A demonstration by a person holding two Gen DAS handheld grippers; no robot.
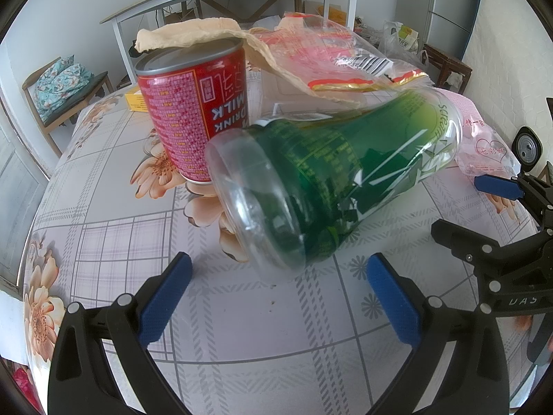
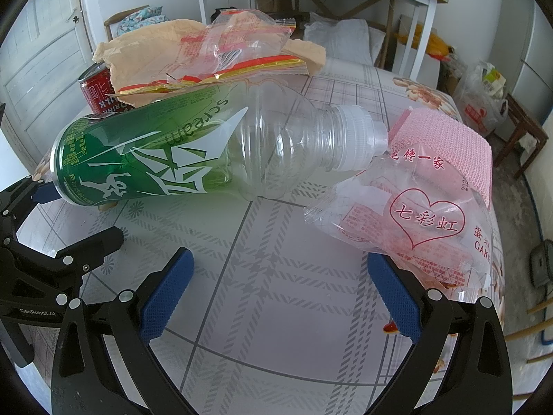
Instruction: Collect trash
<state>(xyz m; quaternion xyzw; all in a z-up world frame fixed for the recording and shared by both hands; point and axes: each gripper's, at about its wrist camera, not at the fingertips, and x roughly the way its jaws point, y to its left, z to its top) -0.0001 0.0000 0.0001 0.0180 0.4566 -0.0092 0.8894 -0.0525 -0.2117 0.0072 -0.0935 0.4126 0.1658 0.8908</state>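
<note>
Red metal stands at the far left of the trash: an upside-down milk drink can [image 1: 195, 114] upright on the floral, checked tablecloth [image 1: 114, 242], with a crumpled brown paper sheet [image 1: 193, 33] draped over its top. Just right of the can, and touching or nearly touching it, an empty clear plastic bottle [image 1: 331, 180] with a green label lies on its side, its base toward the left gripper [image 1: 276, 297] and its white cap [image 2: 359, 135] pointing away to the right. Behind the bottle, a clear wrapper with red and gold print [image 1: 345, 55] rests on the brown paper. Farther right, a transparent cake bag [image 2: 411, 221] printed with a red heart lies by the bottle's cap, partly covering a pink textured cloth [image 2: 449, 145].

The left gripper hovers just short of the bottle's base, its blue-padded fingers [image 1: 166, 304] spread wide and holding nothing. The right gripper [image 2: 280, 297] hangs over bare tablecloth between the bottle and the cake bag, likewise spread and empty.
</note>
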